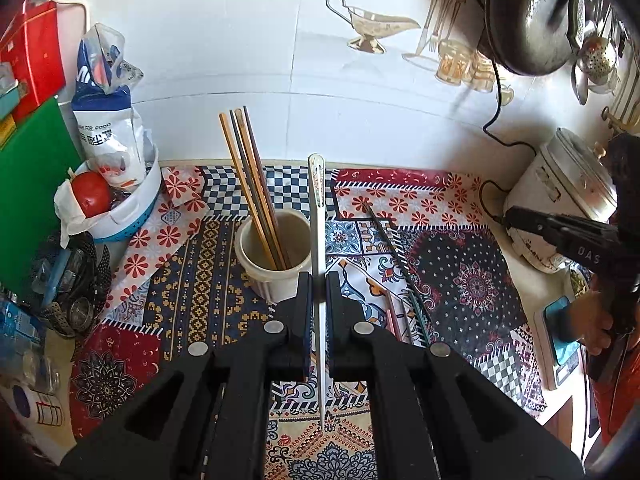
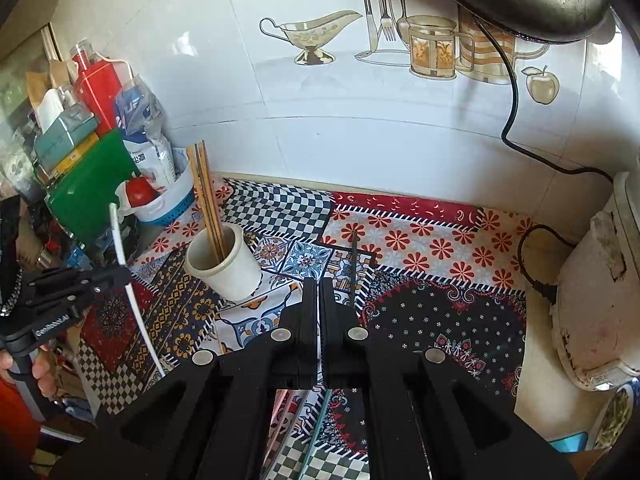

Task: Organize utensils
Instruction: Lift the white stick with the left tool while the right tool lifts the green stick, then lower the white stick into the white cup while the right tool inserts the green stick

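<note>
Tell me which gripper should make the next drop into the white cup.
Left. The left gripper already clamps the white chopstick beside the white cup; the right gripper is shut and holds nothing.

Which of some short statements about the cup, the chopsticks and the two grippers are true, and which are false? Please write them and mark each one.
1. The left gripper is shut on a white chopstick. True.
2. The white cup is empty. False: several brown chopsticks stand in it, leaning toward the wall.
3. A dark chopstick lies on the patterned cloth, to the right of the cup. True.
4. The right gripper is wide open. False: its jaws stand almost together, and nothing can be seen held between them.
5. The tomato lies inside the cup. False: it sits in a white basket on the left, near the wall.
</note>
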Available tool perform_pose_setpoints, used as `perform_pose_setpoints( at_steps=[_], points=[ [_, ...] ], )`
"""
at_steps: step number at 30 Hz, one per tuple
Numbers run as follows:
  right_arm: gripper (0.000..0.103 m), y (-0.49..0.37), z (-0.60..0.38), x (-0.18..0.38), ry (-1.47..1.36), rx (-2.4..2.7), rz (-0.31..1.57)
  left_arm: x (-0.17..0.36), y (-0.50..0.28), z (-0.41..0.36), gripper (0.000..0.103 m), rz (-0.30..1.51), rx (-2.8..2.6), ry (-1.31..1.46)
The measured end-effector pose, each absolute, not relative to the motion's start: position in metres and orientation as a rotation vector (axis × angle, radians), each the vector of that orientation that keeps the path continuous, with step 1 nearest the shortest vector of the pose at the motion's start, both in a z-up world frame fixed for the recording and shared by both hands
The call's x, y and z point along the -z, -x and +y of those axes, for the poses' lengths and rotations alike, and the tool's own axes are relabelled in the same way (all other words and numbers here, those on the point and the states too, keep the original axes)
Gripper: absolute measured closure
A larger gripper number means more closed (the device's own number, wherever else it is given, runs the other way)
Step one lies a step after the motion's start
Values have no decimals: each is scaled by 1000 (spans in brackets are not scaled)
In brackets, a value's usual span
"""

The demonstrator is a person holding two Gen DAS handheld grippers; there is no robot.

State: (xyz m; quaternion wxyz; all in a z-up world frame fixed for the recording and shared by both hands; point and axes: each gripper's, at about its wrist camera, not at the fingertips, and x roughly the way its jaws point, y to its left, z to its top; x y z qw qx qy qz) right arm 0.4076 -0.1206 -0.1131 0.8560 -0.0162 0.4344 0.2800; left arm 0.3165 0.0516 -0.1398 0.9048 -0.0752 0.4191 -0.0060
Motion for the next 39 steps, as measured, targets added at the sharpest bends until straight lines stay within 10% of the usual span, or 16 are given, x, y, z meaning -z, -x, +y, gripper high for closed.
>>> perform_pose_setpoints(
  at_steps=[6,20,39],
  points=[
    [85,-437,-96,161,156,-560,1048,122,-317,66,99,800,-38,174],
    [85,-543,-49,275,175,-521,1346,119,-339,106,99,753,-134,272],
    [97,-517,-46,255,205,-541,1266,103,-337,108,99,717,-153,261]
  ],
)
